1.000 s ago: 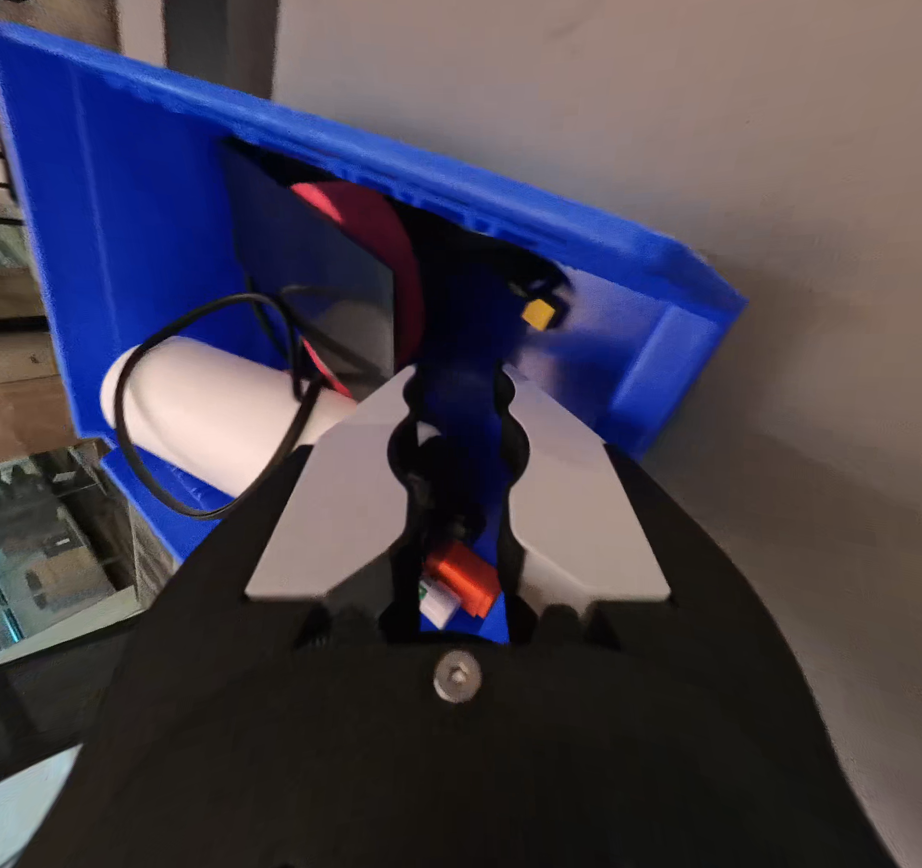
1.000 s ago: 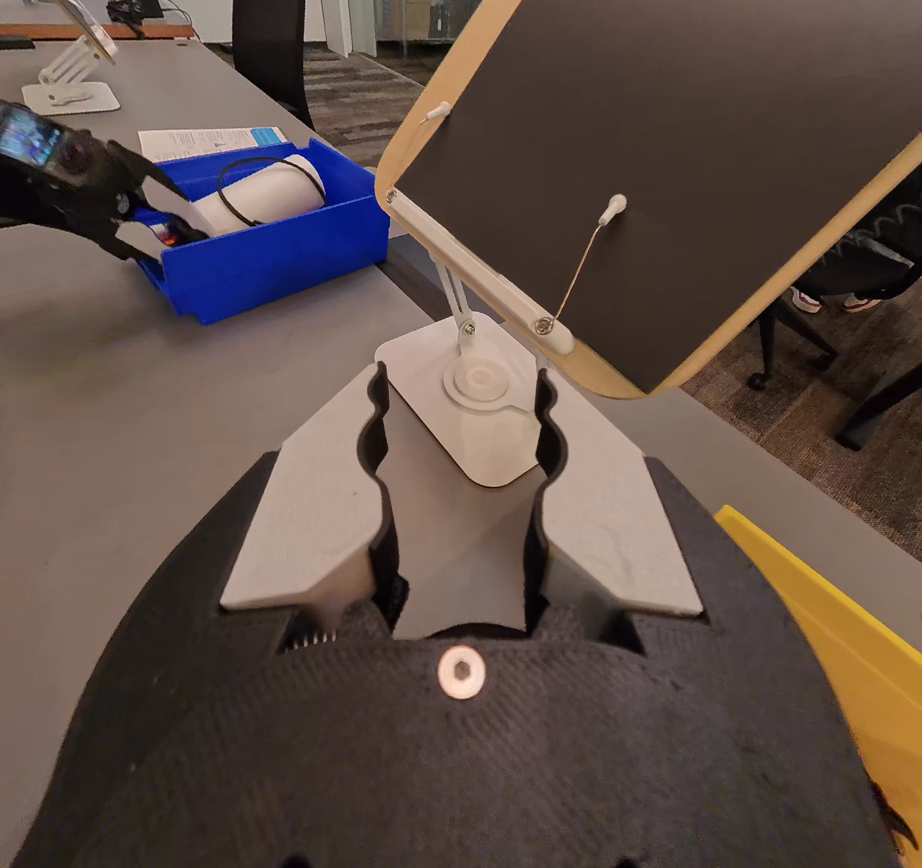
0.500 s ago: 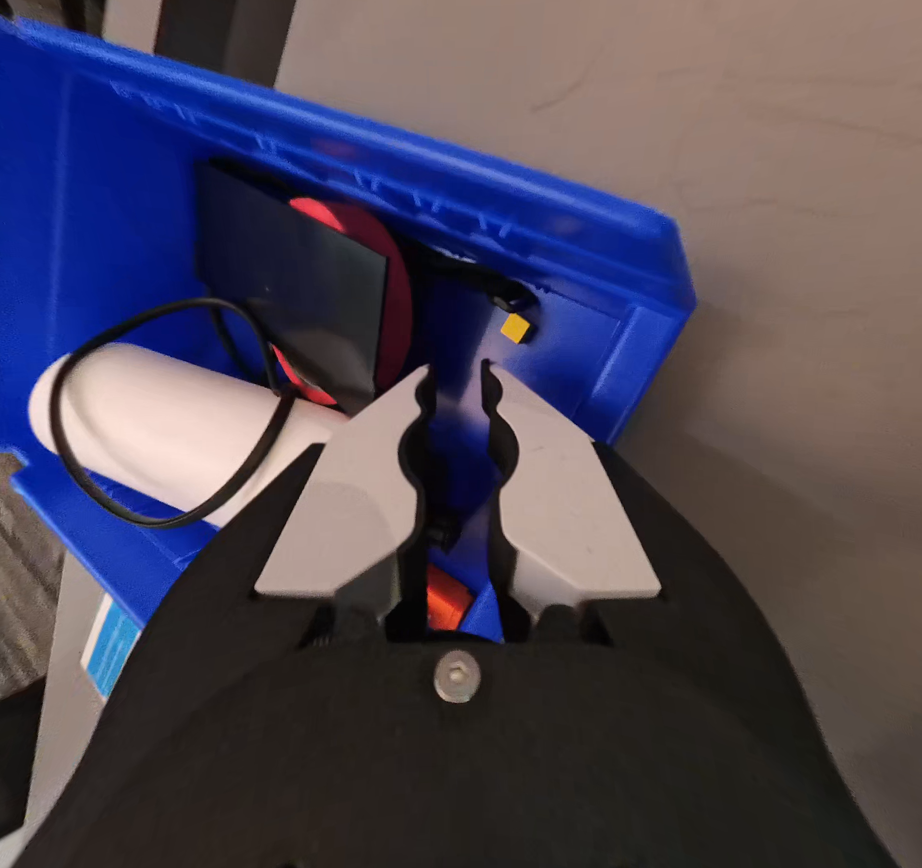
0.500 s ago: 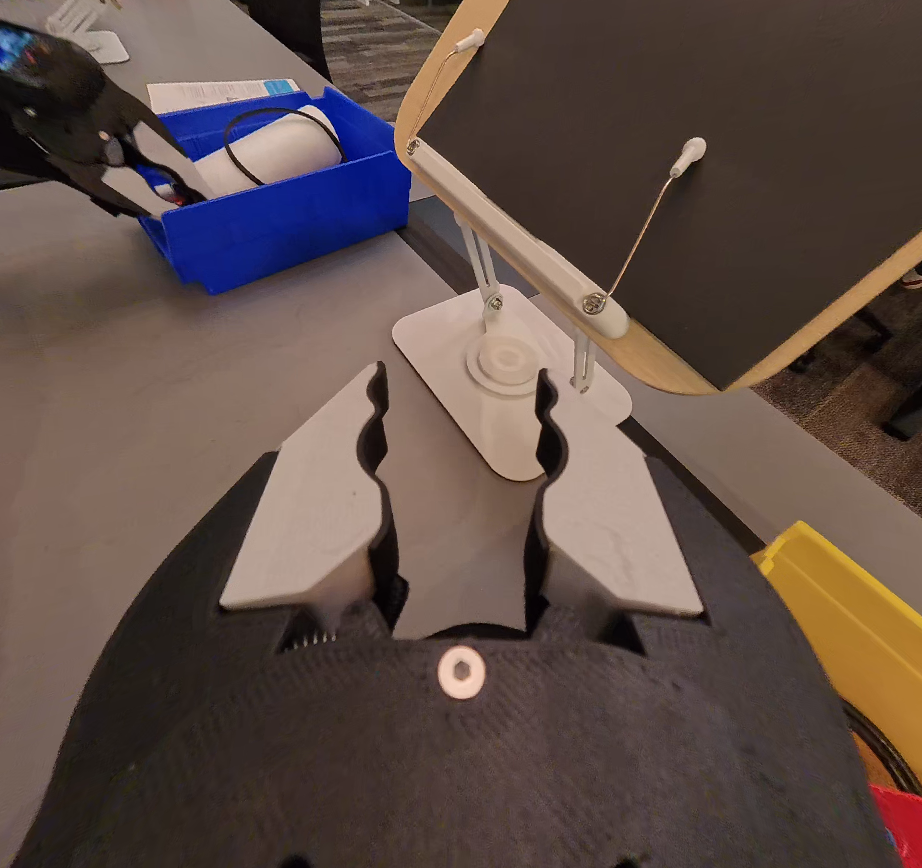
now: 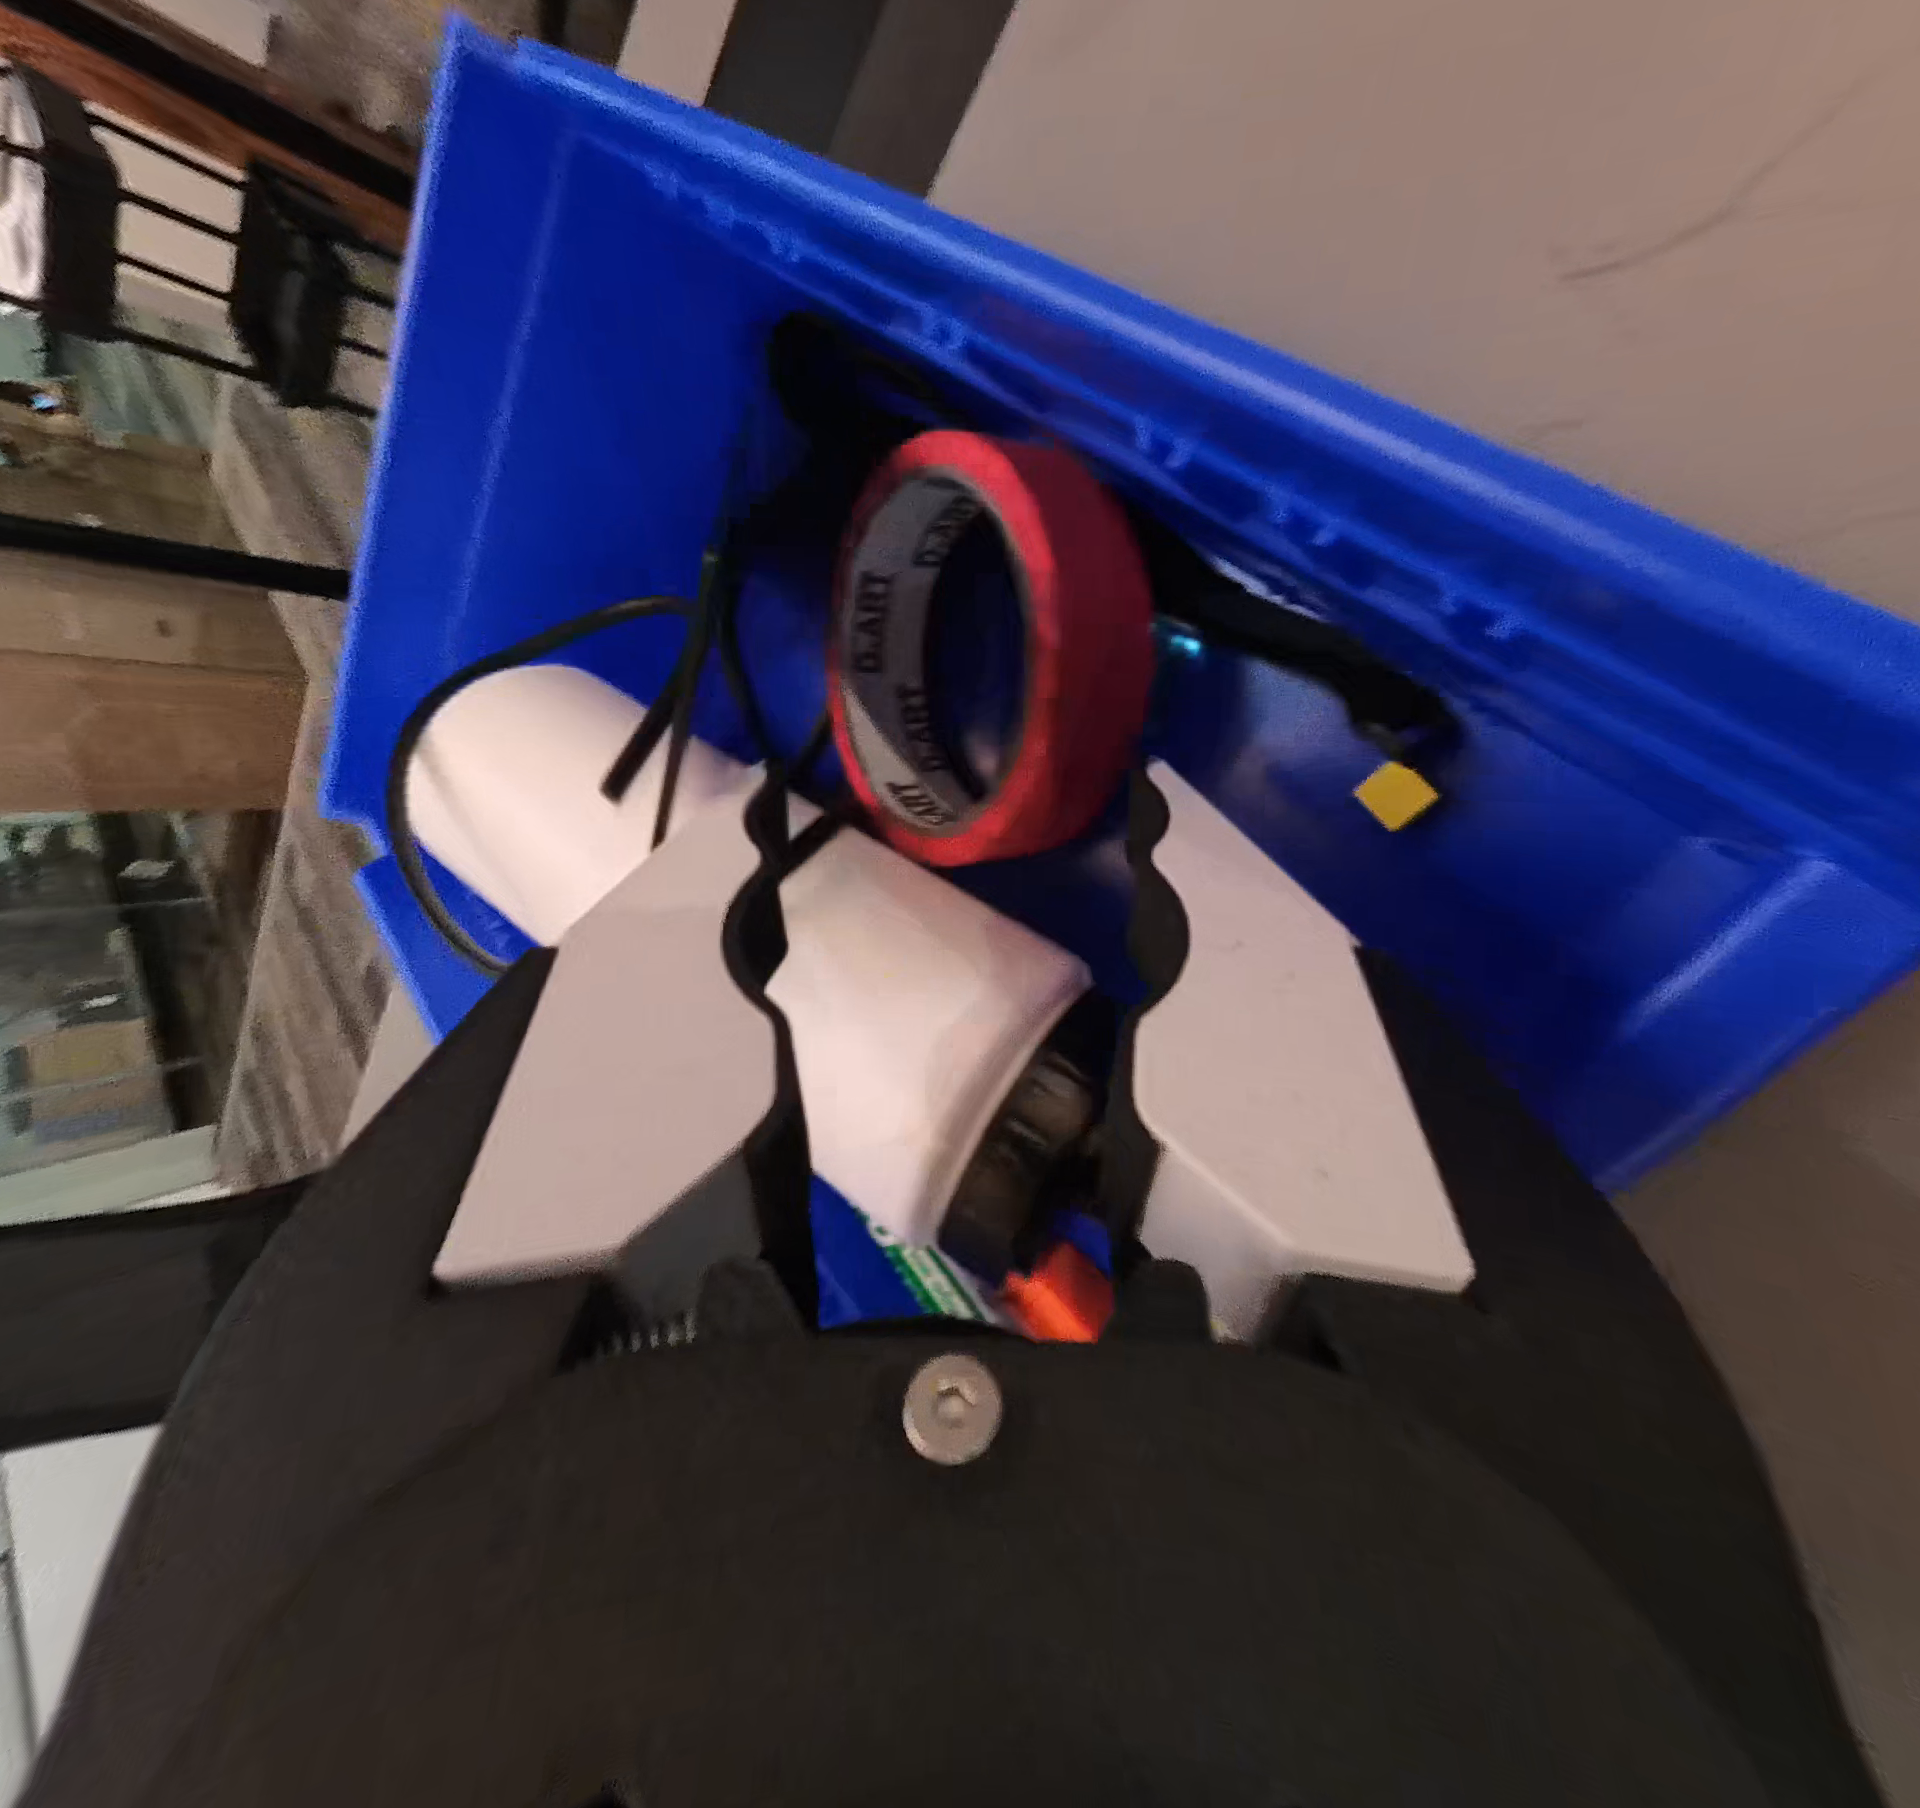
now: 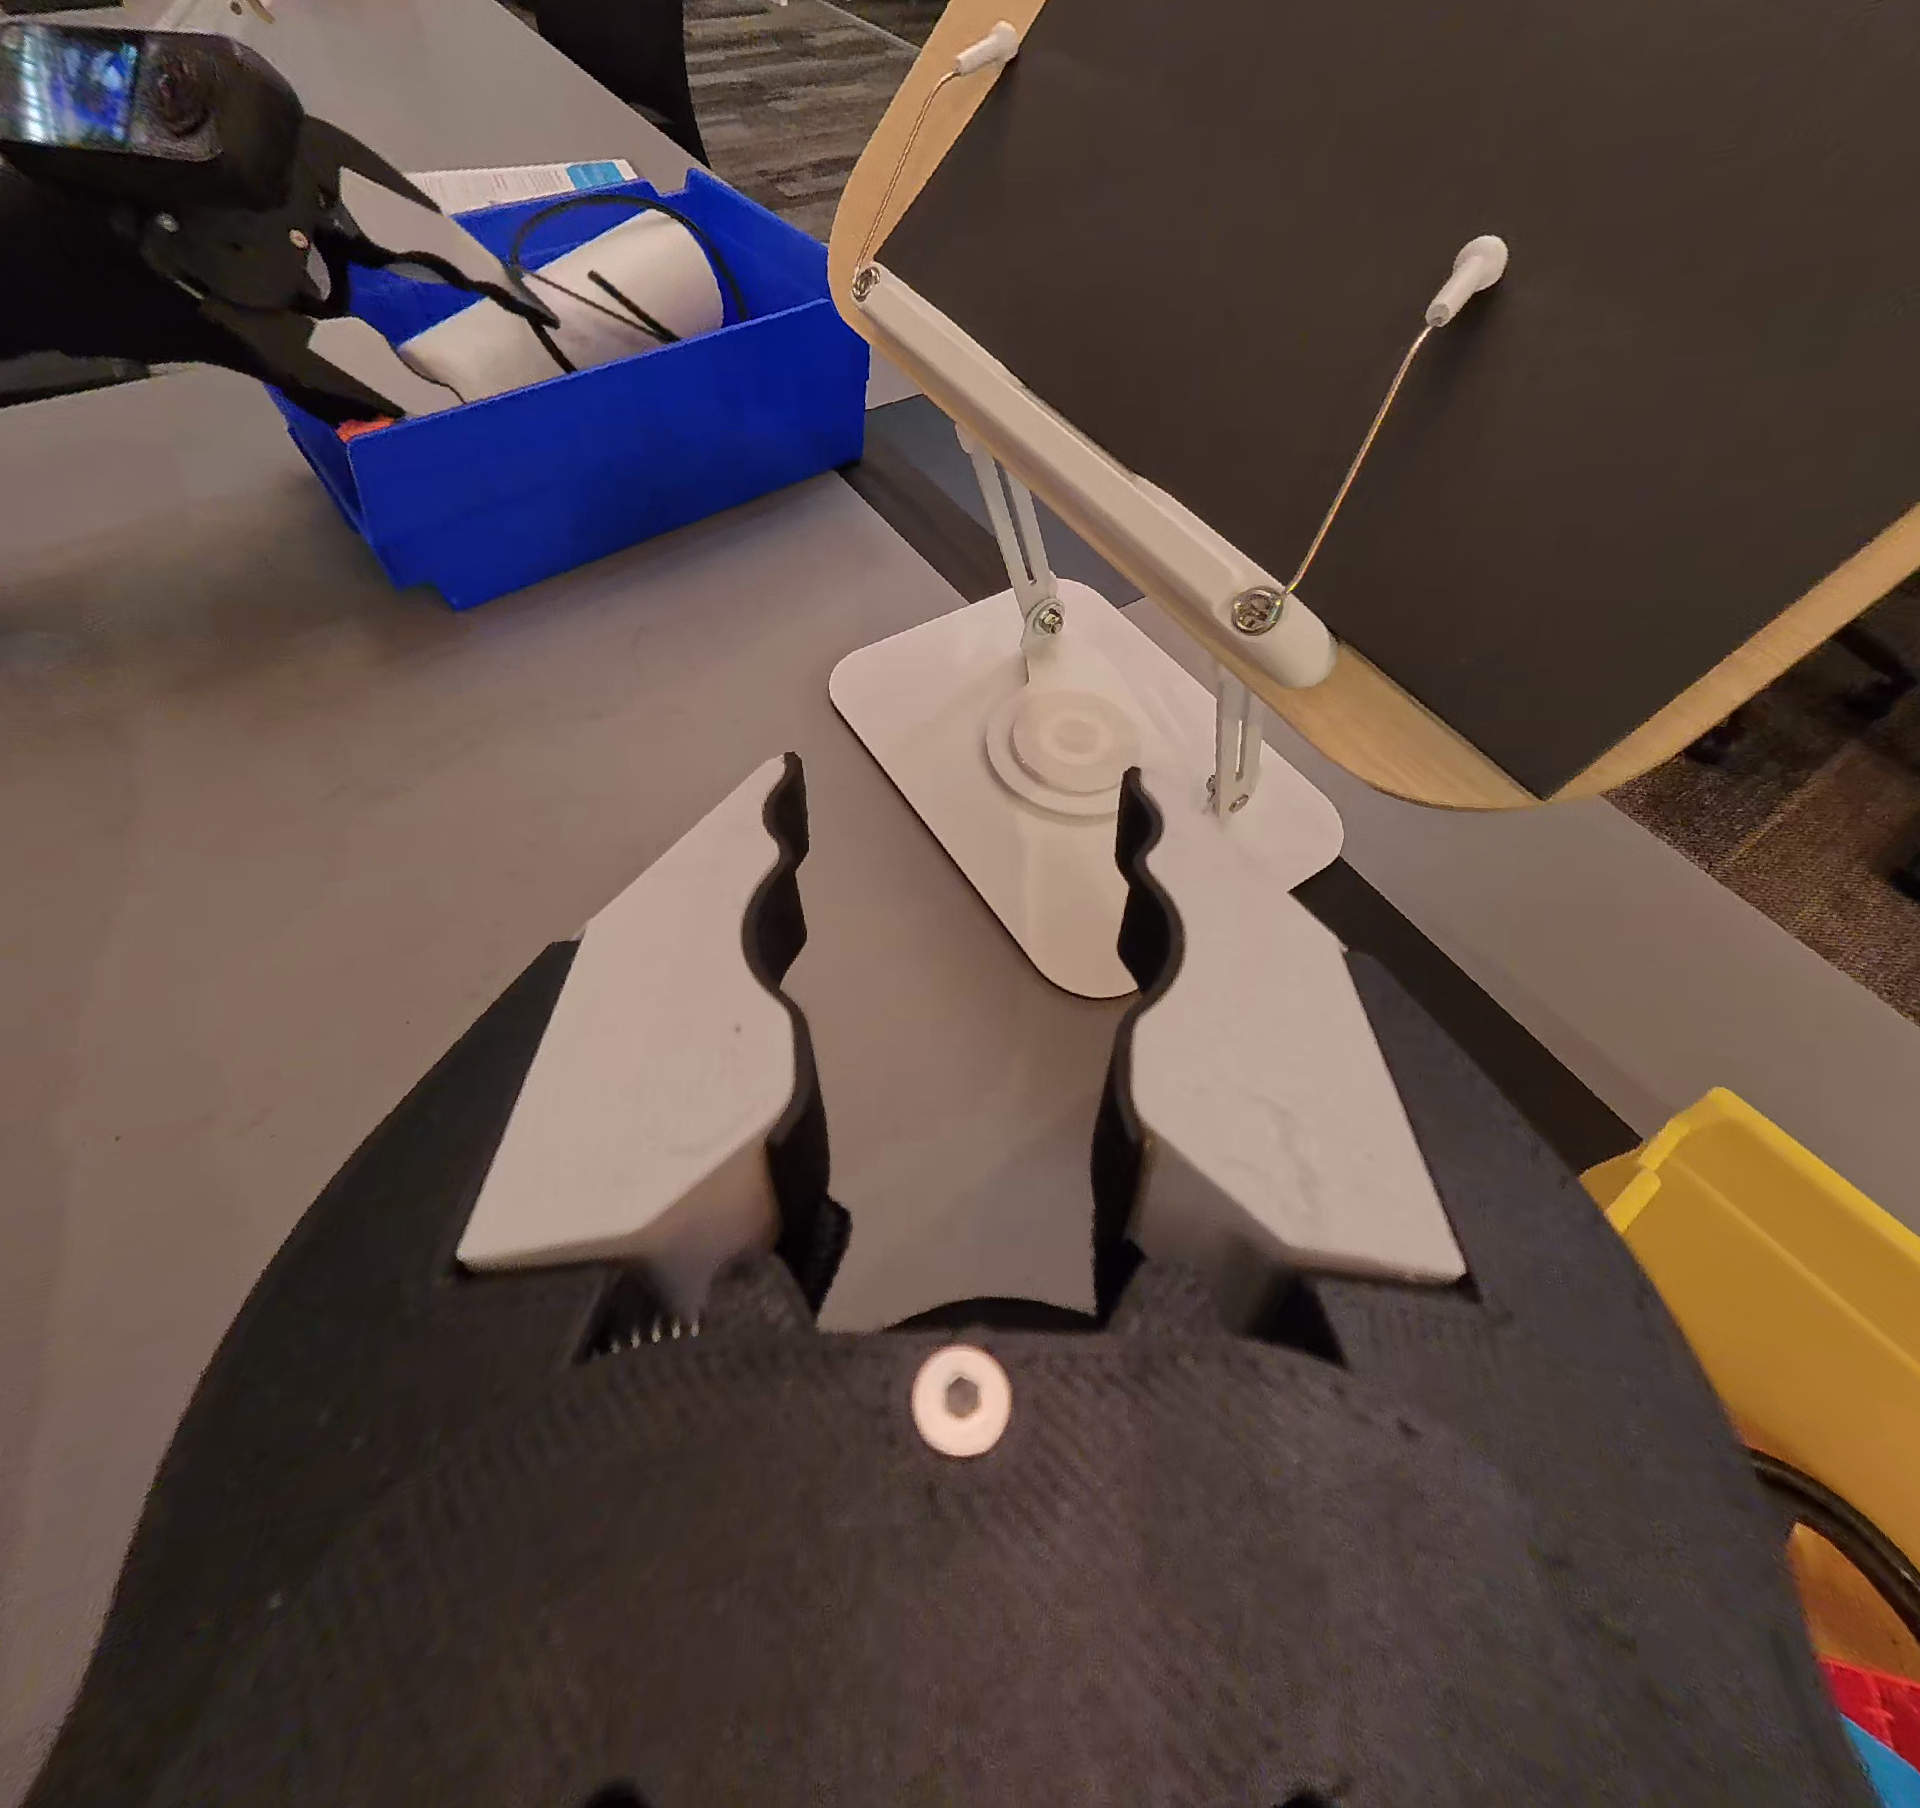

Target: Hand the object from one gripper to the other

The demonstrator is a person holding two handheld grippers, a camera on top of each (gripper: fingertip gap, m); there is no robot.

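Note:
My left gripper is open wide and reaches into a blue bin. A white roll lies between its fingers, which are not closed on it. A red tape roll stands on edge just past the fingertips. Black zip ties and a looped black cable lie over the white roll. My right gripper is open and empty, above the grey table. The right wrist view shows the left gripper at the near-left end of the blue bin.
A tilted black board on a white stand base is just ahead of my right gripper. A yellow bin sits at the right edge. A small yellow connector and an orange part lie in the blue bin. Paper lies behind it. My hands' fingertips stand some 45 cm from each other. The small yellow connector sits 5 cm or so from the ends of my left fingers.
My left gripper had narrowed and has now opened wide, around the white roll. The dark sheet that covered the red tape no longer shows. My right gripper has drawn back a little, still open.

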